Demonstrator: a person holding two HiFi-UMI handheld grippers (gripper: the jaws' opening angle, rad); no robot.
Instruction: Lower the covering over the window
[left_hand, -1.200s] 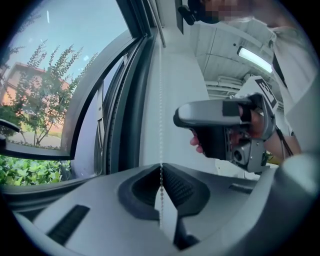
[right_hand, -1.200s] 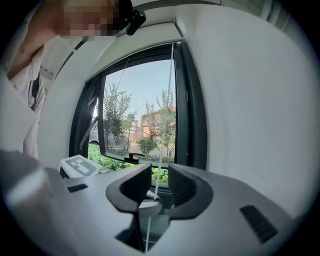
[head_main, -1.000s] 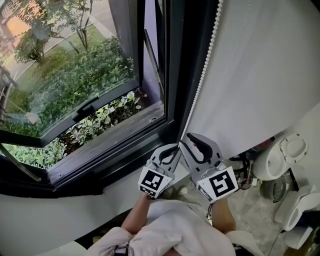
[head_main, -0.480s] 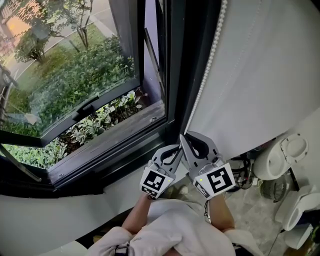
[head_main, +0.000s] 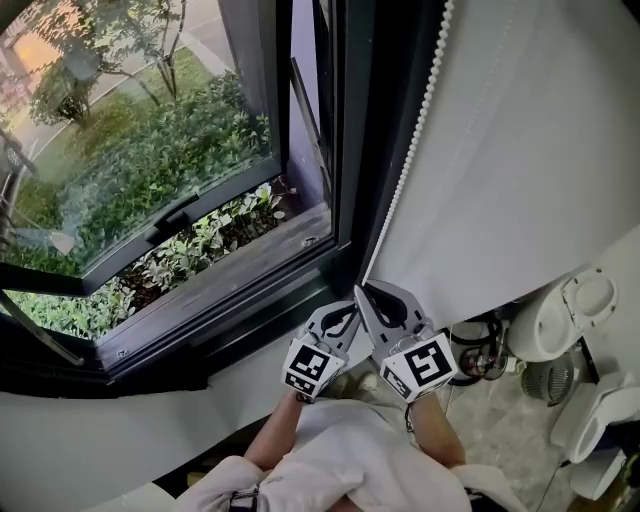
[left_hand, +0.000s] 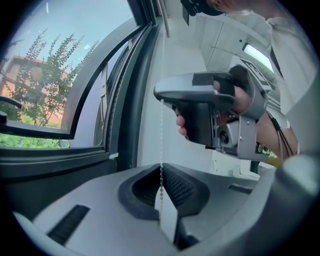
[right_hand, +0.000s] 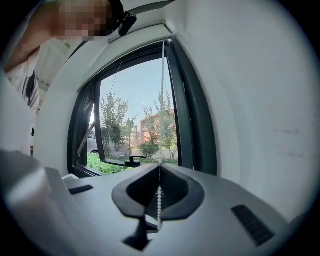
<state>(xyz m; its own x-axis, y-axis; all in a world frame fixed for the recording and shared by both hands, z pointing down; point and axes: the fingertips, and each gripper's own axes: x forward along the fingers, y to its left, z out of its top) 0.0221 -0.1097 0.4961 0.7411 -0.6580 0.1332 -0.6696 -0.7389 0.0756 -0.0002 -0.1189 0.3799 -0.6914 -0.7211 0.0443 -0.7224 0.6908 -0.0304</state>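
Note:
A white roller blind (head_main: 520, 150) hangs over the right part of the dark-framed window (head_main: 350, 150), with its lower edge just above my grippers. Its white bead chain (head_main: 412, 140) runs down the blind's left edge to both grippers. My right gripper (head_main: 366, 292) is shut on the chain, the upper of the two. My left gripper (head_main: 345, 318) is shut on the same chain just below it. In the left gripper view the chain (left_hand: 161, 145) drops from the right gripper (left_hand: 159, 95) into the closed jaws (left_hand: 161, 167). In the right gripper view the chain (right_hand: 161, 100) enters the closed jaws (right_hand: 159, 166).
The window sash (head_main: 175, 215) is tilted open outward over green shrubs. A dark sill (head_main: 230, 290) runs below it. White appliances (head_main: 560, 320) and a small fan (head_main: 545, 380) stand on the floor at the right. The person's light clothing (head_main: 340, 460) fills the bottom.
The right gripper's jaws, open a second ago, have closed on the bead chain. Both grippers have then moved down along the window frame, chain in grip.

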